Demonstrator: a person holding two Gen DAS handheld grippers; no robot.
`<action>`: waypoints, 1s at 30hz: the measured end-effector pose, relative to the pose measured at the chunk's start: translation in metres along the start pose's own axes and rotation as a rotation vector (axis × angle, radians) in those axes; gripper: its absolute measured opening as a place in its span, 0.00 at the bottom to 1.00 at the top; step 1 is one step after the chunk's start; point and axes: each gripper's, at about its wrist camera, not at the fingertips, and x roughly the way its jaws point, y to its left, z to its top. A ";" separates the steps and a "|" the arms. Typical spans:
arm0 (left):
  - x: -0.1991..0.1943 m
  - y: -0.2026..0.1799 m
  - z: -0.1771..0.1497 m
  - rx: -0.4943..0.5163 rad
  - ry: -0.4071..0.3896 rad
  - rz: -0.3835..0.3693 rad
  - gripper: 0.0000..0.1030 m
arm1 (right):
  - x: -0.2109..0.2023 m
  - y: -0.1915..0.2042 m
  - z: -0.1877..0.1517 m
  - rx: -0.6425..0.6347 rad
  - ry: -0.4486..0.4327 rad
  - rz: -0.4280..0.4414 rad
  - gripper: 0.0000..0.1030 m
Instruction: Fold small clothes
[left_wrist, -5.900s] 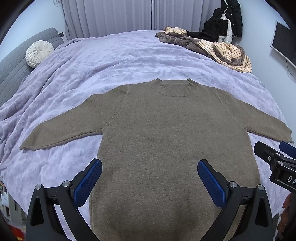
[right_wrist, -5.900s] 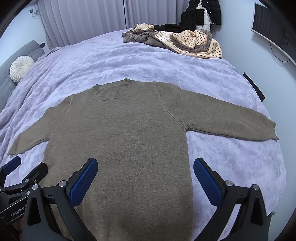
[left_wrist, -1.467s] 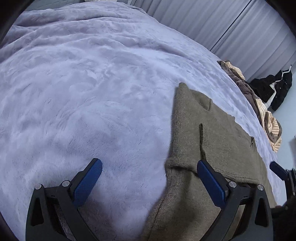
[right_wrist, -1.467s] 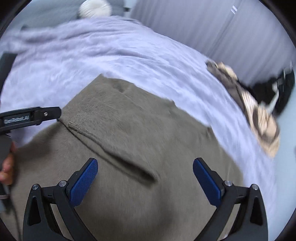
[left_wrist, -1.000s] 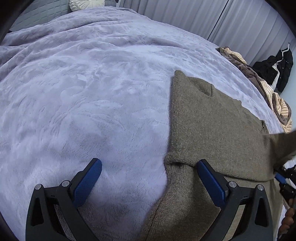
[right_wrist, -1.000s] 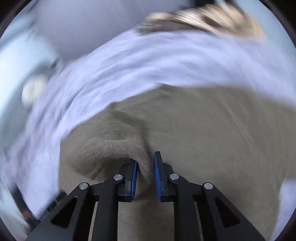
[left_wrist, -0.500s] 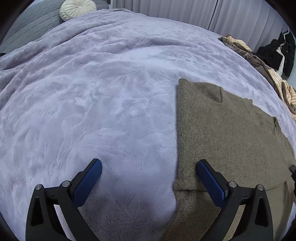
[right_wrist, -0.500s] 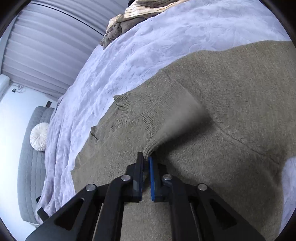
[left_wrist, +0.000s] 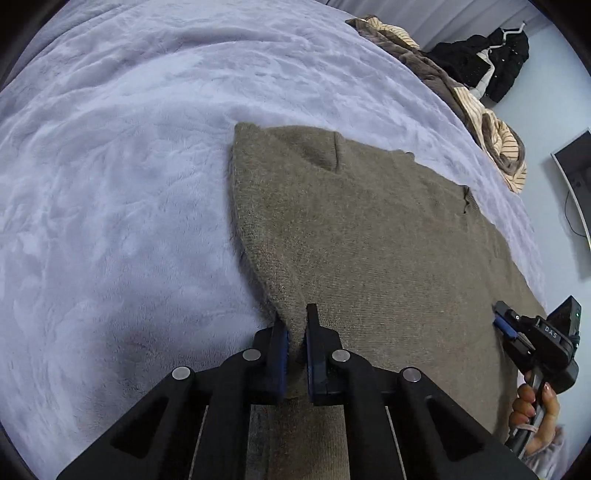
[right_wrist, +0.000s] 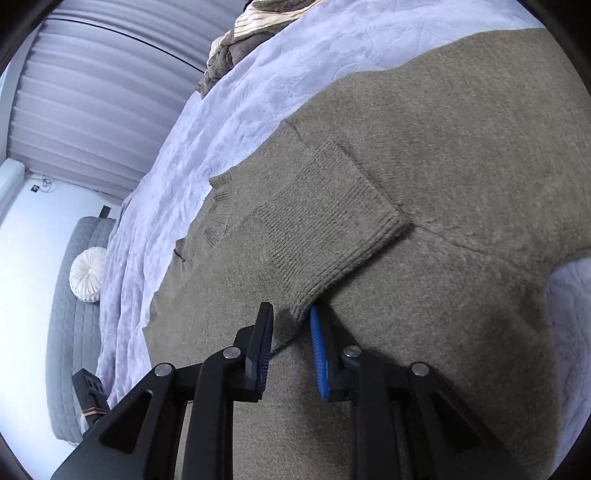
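Note:
A brown knit sweater (left_wrist: 369, 236) lies on the lilac bed cover (left_wrist: 110, 184), with its left sleeve folded in over the body. My left gripper (left_wrist: 293, 325) is shut on the sweater's folded left edge. In the right wrist view the right sleeve cuff (right_wrist: 332, 229) lies folded across the sweater (right_wrist: 461, 129). My right gripper (right_wrist: 290, 332) is partly open, with the cuff's corner just clear of the blue pads. The right gripper also shows in the left wrist view (left_wrist: 506, 325), over the sweater's right side.
A heap of striped and brown clothes (left_wrist: 480, 122) lies at the far side of the bed, with black jackets (left_wrist: 487, 66) hanging behind. A round white cushion (right_wrist: 86, 275) rests on the grey headboard (right_wrist: 70, 332). A monitor (left_wrist: 576, 184) is on the right wall.
My left gripper has closed on the sweater's folded left edge. My right gripper has opened and let go of the right cuff, which now lies flat across the body.

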 end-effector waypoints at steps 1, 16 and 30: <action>-0.007 0.000 0.002 0.019 -0.011 -0.013 0.08 | -0.002 0.003 0.000 -0.006 0.005 -0.003 0.16; -0.020 0.030 -0.014 0.049 -0.059 0.068 0.09 | -0.027 -0.020 -0.009 0.035 -0.046 0.000 0.11; -0.050 0.007 -0.045 0.068 -0.112 0.223 0.09 | -0.048 -0.039 -0.006 0.163 -0.063 -0.013 0.21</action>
